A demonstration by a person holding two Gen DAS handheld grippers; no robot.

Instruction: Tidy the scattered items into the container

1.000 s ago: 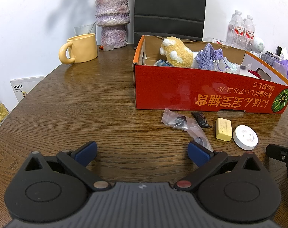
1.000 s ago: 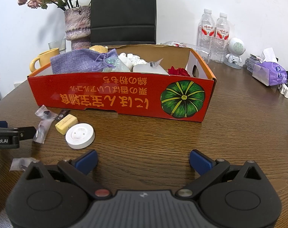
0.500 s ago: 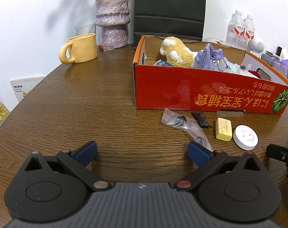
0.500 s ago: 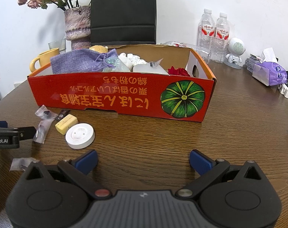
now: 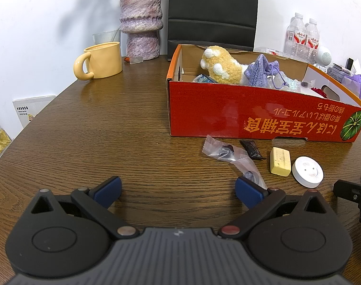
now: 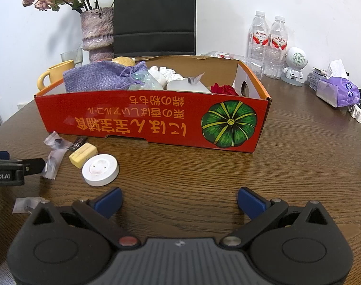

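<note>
Both claws, the left gripper and right gripper, gape wide and empty before the next pick: the white disc, at ten o'clock of the right, needs lifting into the red box.

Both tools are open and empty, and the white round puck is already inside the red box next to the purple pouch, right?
Not quite. The white round puck is not in the red box; the right wrist view shows it on the table in front of the box, beside the yellow block. Both tools, left and right, are open and empty.
</note>
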